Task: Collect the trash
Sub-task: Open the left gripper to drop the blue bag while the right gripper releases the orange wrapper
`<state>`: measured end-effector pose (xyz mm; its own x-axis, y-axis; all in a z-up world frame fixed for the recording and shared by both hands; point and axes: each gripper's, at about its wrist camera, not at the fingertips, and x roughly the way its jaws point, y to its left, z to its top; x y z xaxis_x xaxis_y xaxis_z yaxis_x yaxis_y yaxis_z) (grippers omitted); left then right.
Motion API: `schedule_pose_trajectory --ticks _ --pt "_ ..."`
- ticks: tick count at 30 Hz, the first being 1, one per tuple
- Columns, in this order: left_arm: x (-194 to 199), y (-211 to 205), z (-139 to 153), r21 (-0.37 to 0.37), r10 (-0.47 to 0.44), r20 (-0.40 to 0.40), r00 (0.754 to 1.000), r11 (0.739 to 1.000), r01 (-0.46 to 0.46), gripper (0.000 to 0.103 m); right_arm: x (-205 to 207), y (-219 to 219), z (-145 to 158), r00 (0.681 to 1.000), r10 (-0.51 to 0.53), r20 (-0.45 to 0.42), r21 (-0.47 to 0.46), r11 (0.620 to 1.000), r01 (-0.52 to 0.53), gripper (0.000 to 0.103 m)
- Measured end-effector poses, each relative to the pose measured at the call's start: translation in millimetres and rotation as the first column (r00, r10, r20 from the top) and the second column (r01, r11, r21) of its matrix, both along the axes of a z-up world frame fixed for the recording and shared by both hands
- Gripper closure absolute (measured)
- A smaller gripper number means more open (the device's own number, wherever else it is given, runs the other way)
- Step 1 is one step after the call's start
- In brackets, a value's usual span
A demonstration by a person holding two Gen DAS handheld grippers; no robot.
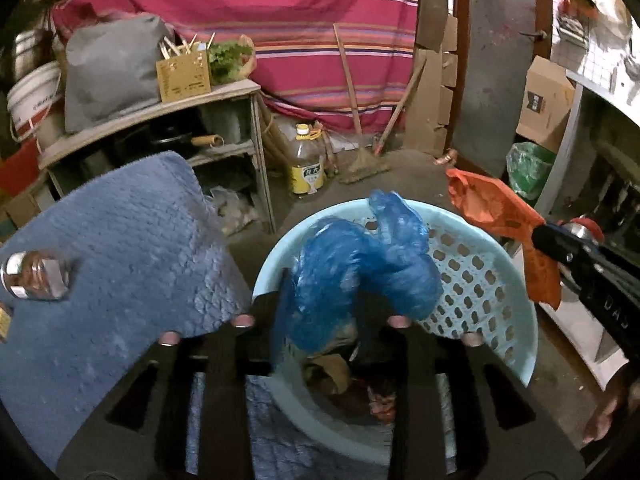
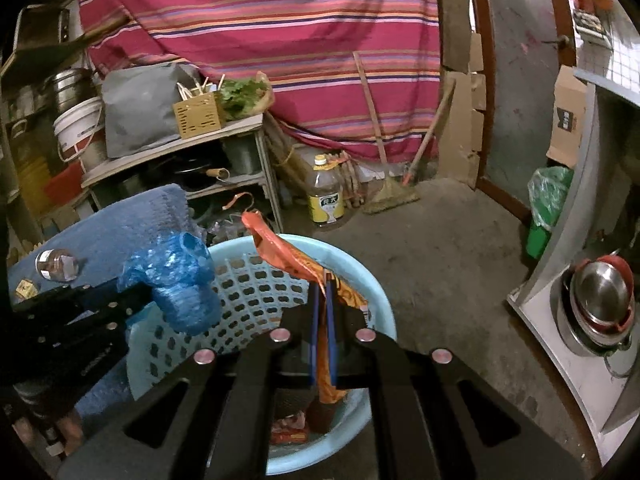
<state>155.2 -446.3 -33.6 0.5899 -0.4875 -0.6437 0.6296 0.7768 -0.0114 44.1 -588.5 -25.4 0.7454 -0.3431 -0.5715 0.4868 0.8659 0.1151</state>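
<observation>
A light blue perforated basket (image 1: 500,240) (image 2: 372,292) sits below both grippers, with wrappers and scraps at its bottom. My left gripper (image 1: 320,304) hangs over it with its jaws apart and a crumpled blue plastic bag (image 1: 352,264) loose between them, blurred. In the right wrist view the same bag (image 2: 176,280) bulges at the tip of the left gripper (image 2: 148,292). My right gripper (image 2: 324,280) is shut on an orange plastic wrapper (image 2: 280,252) above the basket's far rim. In the left wrist view that wrapper (image 1: 492,204) dangles from the right gripper (image 1: 540,236).
A blue fuzzy mat (image 1: 120,240) with a glass jar (image 1: 34,276) lies left of the basket. Beyond stand a wooden shelf (image 1: 224,92), an oil bottle (image 1: 306,164), a broom (image 1: 364,164) and a green-lined bin (image 1: 528,168). Metal bowls (image 2: 600,300) sit on a cabinet at the right.
</observation>
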Motion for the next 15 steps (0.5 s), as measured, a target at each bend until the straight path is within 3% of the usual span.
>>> schedule_pose_trajectory --ticks 2,6,15 --pt "2 3 3 -0.009 0.023 0.007 1.000 1.000 -0.023 0.044 0 -3 -2 1.000 0.000 0.001 0.011 1.000 0.000 0.099" --pt "7 17 10 -0.014 0.082 0.032 0.996 0.997 -0.081 0.029 4 0 -6 1.000 0.013 -0.003 0.024 1.000 -0.013 0.099" --pt "13 65 29 -0.040 0.184 0.075 0.980 0.983 -0.181 0.011 31 20 -19 0.996 0.069 -0.056 0.033 0.997 -0.068 0.099"
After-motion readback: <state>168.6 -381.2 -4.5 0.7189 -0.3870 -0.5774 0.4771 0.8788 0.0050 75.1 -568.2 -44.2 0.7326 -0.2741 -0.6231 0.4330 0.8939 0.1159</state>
